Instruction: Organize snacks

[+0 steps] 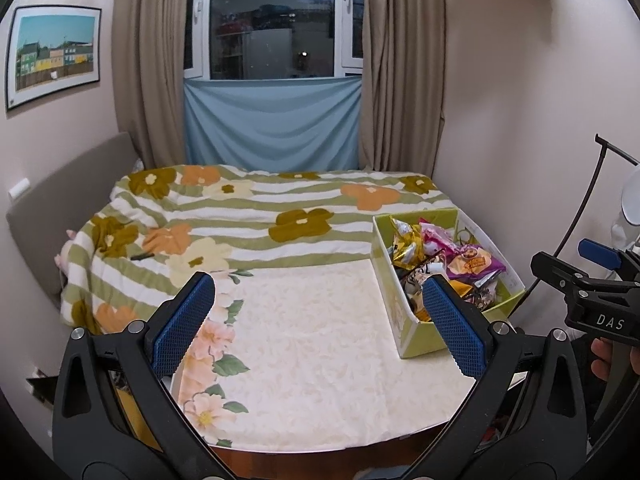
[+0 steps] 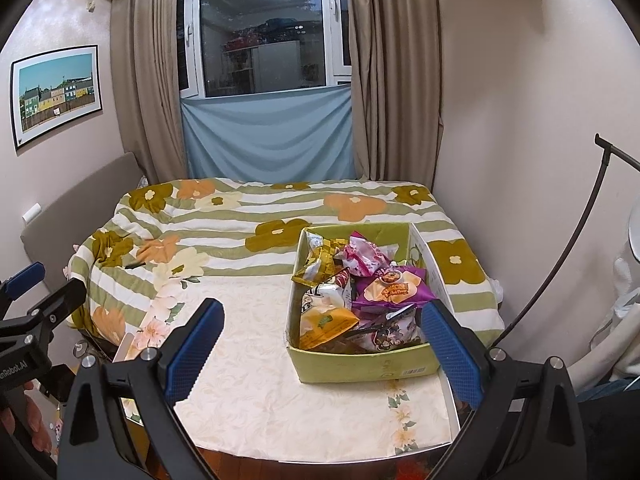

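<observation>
A green cardboard box [image 2: 360, 368] stands on the right part of the table, filled with several snack packets: a purple one [image 2: 394, 290], a pink one [image 2: 366, 258], gold ones [image 2: 320, 262] and an orange one [image 2: 326, 322]. The box also shows in the left wrist view [image 1: 416, 342], with the purple packet [image 1: 474, 264] on top. My left gripper [image 1: 320, 320] is open and empty above the table, left of the box. My right gripper [image 2: 322, 350] is open and empty, its right finger [image 2: 450, 354] in front of the box's near right corner.
The table has a cream cloth with flower print [image 2: 260, 380]. Behind it lies a bed with a green striped flowered blanket [image 1: 248, 216]. A wall is close on the right [image 2: 520, 160], with a black curved stand [image 2: 560, 264] beside it. Curtains and a window are at the back.
</observation>
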Motion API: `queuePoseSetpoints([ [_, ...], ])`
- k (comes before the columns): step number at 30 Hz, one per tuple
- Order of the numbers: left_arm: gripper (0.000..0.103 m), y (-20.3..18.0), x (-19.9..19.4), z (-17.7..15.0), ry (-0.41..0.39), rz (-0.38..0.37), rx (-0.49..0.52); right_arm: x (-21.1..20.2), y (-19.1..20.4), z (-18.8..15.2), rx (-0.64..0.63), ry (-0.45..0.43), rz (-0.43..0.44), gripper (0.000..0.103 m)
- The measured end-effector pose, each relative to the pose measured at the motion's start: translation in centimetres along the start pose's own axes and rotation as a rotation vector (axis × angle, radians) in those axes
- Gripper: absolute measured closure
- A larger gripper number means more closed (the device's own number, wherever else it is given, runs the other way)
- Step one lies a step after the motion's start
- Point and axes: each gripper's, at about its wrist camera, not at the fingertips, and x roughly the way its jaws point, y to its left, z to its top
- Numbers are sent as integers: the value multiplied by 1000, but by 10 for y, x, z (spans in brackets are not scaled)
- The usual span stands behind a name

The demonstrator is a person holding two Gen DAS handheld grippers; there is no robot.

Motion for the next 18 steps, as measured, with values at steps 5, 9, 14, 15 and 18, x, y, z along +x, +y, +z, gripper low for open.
queuePoseSetpoints([
  [5, 0, -3, 1, 1, 3, 1, 4, 0, -3, -1, 5, 8, 0, 5],
  [9, 0, -3, 1, 3, 2, 2, 1, 1, -4, 0, 6, 8, -3, 5],
  [14, 0, -2, 1, 2, 3, 0, 0, 2, -7, -1, 9, 6, -8, 5],
  [15, 0, -3, 1, 3, 4, -2, -2, 2, -7, -1, 7, 7, -9, 5],
  [18, 0, -5, 1, 2, 4, -4, -2, 3, -9, -1, 11, 7, -7, 5],
])
